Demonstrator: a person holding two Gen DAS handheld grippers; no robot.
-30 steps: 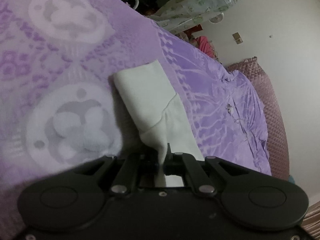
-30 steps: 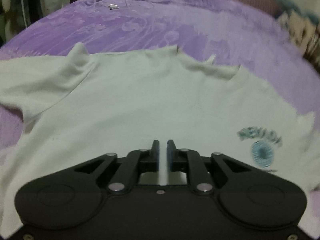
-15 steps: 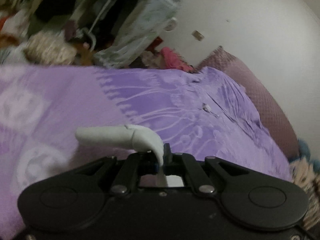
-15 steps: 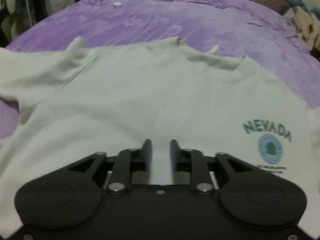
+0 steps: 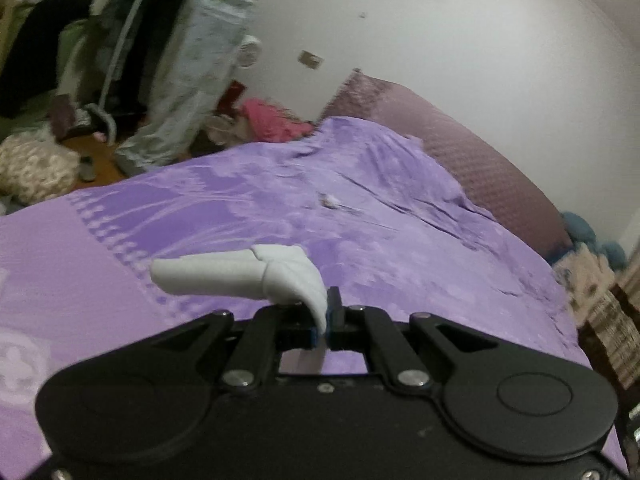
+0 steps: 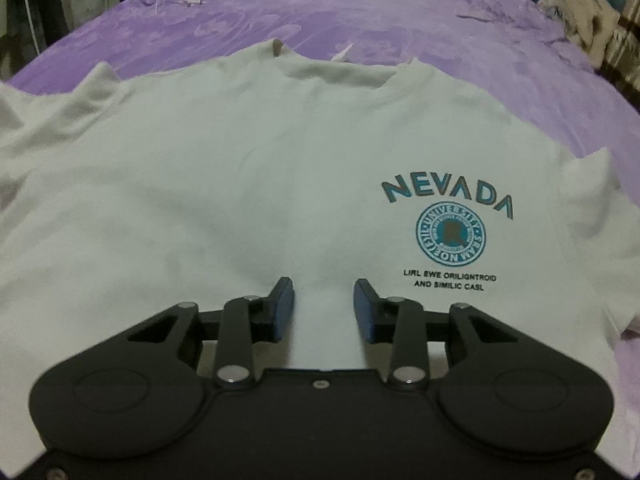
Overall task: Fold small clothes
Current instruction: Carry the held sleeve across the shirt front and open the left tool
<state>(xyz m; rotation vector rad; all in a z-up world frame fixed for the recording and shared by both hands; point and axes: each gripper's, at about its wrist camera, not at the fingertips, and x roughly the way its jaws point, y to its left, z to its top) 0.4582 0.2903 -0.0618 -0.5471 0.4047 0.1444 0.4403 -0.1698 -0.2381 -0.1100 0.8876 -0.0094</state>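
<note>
The left gripper [image 5: 325,316] is clamped on a pale sleeve [image 5: 240,274], which rises from between its fingers and bends off to the left, held up above the purple blanket [image 5: 380,208]. The right gripper [image 6: 323,308] has its jaws spread apart with nothing between them, poised over the white shirt [image 6: 224,168]. The shirt lies flat on the blanket, collar at the far side and the teal NEVADA print [image 6: 448,216] just ahead and right of the fingers.
</note>
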